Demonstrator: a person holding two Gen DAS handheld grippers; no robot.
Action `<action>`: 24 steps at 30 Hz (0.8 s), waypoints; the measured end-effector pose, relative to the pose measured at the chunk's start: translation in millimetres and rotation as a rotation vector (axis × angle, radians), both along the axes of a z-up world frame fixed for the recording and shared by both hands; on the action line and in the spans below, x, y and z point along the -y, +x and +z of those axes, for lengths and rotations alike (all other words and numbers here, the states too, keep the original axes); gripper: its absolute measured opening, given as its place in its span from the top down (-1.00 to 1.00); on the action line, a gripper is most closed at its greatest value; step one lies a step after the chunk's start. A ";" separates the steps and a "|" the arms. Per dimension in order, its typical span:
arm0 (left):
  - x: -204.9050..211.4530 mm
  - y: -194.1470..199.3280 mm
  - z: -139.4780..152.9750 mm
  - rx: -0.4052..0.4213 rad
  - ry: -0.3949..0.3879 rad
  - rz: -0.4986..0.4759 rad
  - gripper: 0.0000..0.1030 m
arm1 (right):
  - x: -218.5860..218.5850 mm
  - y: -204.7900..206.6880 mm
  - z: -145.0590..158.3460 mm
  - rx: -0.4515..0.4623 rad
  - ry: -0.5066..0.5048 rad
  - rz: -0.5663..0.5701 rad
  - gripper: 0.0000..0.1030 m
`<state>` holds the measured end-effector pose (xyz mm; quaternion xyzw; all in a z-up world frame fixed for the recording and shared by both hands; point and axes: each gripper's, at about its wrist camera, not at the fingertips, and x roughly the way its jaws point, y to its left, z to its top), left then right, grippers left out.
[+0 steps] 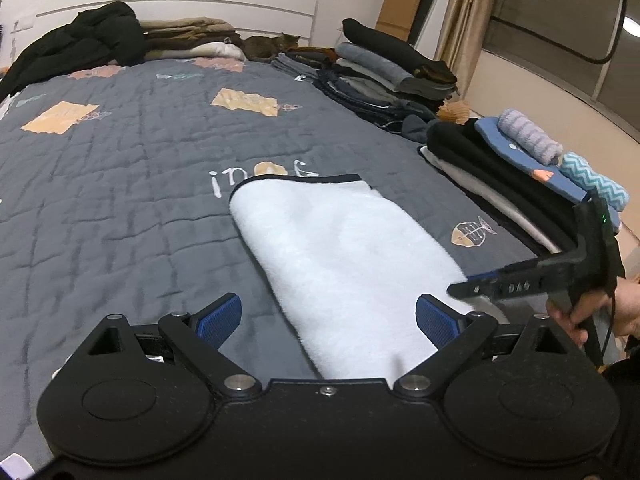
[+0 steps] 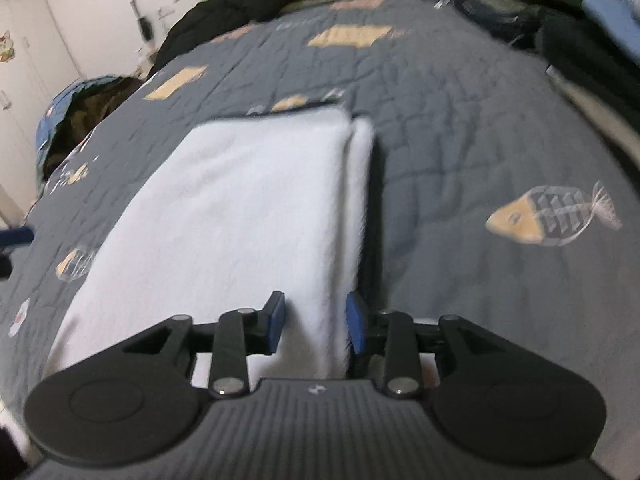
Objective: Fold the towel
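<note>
The towel (image 1: 340, 256) lies flat on the grey quilted bedspread (image 1: 120, 184), near its front edge, so that both tools can reach the near hem. The left gripper (image 1: 328, 316) hovers over that hem with its jaws spread wide and nothing between them. The right gripper (image 2: 316, 322) straddles the towel's right-hand edge with a moderate gap between the blue pads (image 2: 276, 320); whether they touch the cloth cannot be told. The towel is white, plush, dark-trimmed, and already doubled: an upper layer stops short of a narrow lower strip along the right.
</note>
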<state>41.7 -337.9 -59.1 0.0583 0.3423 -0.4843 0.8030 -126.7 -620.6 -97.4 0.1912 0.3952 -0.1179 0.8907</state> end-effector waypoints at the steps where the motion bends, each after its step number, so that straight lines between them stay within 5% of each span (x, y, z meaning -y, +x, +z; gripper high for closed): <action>1: 0.5 -0.6 0.2 0.000 -0.001 -0.001 -0.83 | -2.8 -1.8 -0.4 -0.002 -0.006 0.008 0.67; 2: 1.0 -1.1 0.4 0.001 -0.003 -0.002 -0.83 | -3.3 -7.0 2.1 0.008 0.006 0.003 0.85; 9: 4.3 -4.6 1.6 0.002 -0.011 -0.010 -0.83 | 2.4 -35.2 15.3 0.035 0.069 -0.015 0.89; 14: 3.6 -1.7 0.5 -0.005 -0.005 0.001 -0.83 | 4.9 -18.5 3.0 -0.037 0.018 0.018 0.79; 20: 3.3 2.5 -0.2 -0.021 -0.015 0.011 -0.83 | 37.3 35.9 41.2 0.093 -0.110 0.006 0.35; 24: 5.1 5.2 -4.0 -0.020 0.002 0.006 -0.83 | 67.5 92.4 36.8 0.098 -0.155 -0.037 0.32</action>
